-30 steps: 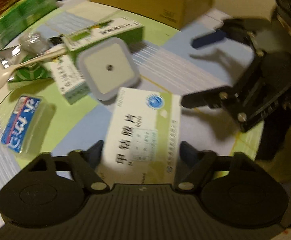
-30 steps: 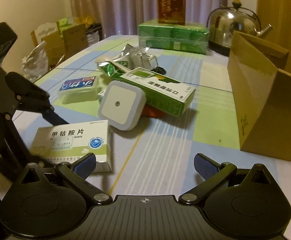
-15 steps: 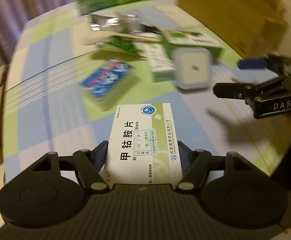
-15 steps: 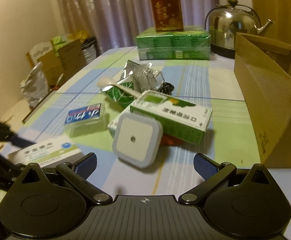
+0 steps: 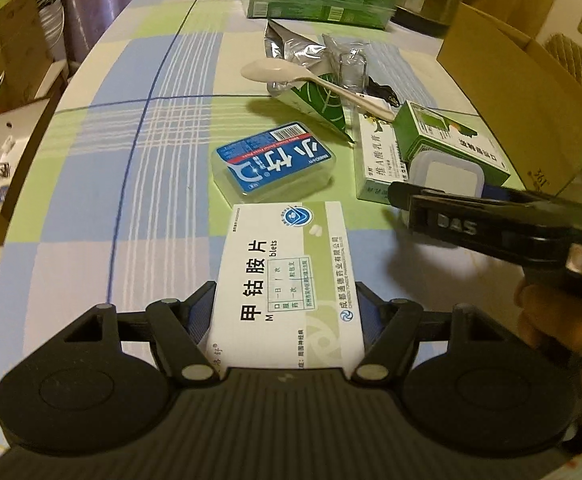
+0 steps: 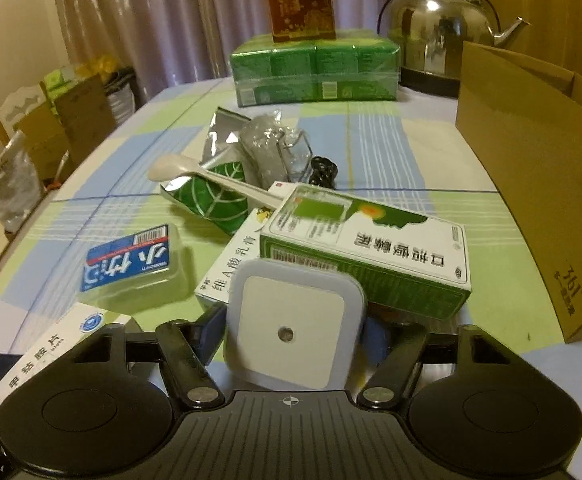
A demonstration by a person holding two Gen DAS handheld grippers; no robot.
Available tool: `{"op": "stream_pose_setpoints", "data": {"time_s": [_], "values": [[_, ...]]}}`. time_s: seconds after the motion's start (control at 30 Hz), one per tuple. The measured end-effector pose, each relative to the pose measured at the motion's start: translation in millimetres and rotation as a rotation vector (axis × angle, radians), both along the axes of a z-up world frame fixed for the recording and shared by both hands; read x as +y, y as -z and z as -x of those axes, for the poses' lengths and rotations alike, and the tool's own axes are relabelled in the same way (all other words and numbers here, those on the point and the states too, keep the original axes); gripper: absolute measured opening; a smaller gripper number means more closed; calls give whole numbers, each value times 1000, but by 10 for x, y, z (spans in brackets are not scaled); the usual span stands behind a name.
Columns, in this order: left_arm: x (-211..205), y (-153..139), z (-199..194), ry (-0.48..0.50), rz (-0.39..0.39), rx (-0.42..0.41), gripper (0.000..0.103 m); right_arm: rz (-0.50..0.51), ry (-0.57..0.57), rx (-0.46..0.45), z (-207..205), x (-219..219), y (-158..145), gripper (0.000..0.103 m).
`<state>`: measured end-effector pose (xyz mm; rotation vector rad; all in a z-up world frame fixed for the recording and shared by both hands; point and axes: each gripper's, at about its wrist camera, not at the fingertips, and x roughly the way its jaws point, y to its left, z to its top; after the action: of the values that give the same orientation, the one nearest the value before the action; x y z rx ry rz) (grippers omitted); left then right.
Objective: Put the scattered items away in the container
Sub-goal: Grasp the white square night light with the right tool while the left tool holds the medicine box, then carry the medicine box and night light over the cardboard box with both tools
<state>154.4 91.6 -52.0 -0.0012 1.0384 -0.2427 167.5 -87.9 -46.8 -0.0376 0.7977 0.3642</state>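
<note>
My left gripper is shut on a white tablet box with black characters, held low over the near end of the table. My right gripper is shut on a white square night light, its fingers pressed to both sides. The light leans against a green medicine box. From the left wrist view the right gripper reaches in from the right at the night light. The open cardboard box stands on the table's right side.
Loose on the checked tablecloth: a clear case with a blue label, a white-green carton, a spoon, foil packets and a black cable. At the far end stand stacked green packs and a steel kettle.
My right gripper moved forward to the night light and closed its fingers on it. My left gripper, still holding the tablet box, swung round to face the far end of the table.
</note>
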Motion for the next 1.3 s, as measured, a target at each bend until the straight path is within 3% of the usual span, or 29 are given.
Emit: {"op": "stream_pose_setpoints", "data": {"time_s": [0.37, 0.5, 0.57, 0.6, 0.77, 0.87, 0.97, 1.03, 1.07, 1.3], "values": [[-569, -9, 238, 117, -10, -24, 67, 88, -260, 137, 368, -813, -128, 64], [-794, 46, 309, 123, -35, -29, 67, 127, -239, 70, 496, -1037, -114, 68], [-861, 77, 334, 119, -43, -33, 67, 156, -218, 21, 562, -1086, -99, 83], [-891, 89, 354, 117, -47, -41, 69, 155, -203, 2, 603, -1109, -95, 86], [-973, 91, 388, 96, -72, -80, 72, 75, -86, 14, 675, -1256, -50, 86], [-992, 90, 347, 76, -70, -90, 72, 64, -82, -12, 657, -1237, -78, 86], [-1028, 119, 309, 67, -84, -85, 71, 63, -87, -27, 612, -1214, -84, 85], [-1054, 142, 297, 71, -98, -78, 67, 71, -92, -22, 597, -1217, -64, 74], [-1063, 145, 301, 70, -103, -79, 67, 76, -98, -16, 592, -1222, -55, 62], [-1139, 167, 347, 92, -120, -93, 67, 94, -97, -42, 613, -1257, -31, 62]]}}
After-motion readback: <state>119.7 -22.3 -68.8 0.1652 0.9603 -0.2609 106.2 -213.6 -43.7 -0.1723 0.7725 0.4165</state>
